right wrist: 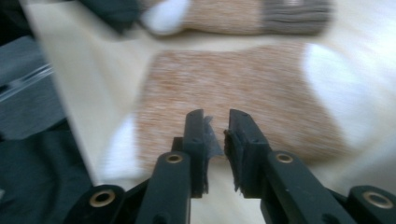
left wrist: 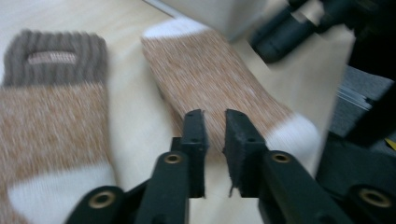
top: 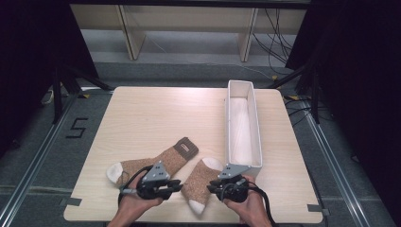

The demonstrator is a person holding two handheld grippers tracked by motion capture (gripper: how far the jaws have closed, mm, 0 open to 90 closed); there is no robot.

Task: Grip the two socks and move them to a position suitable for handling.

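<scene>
Two brown marled socks, white heels and toes. Long sock (top: 156, 163) flat, near-left, ribbed dark cuff pointing away. Folded sock (top: 198, 183) just beside it on the right, flat near front edge.

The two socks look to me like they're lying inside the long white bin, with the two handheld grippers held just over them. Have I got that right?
Not quite. In the high view both brown socks lie flat on the wooden table, left of the long white bin: the cuffed sock and the shorter sock. The rest holds: the left gripper and right gripper sit just over them.
</scene>
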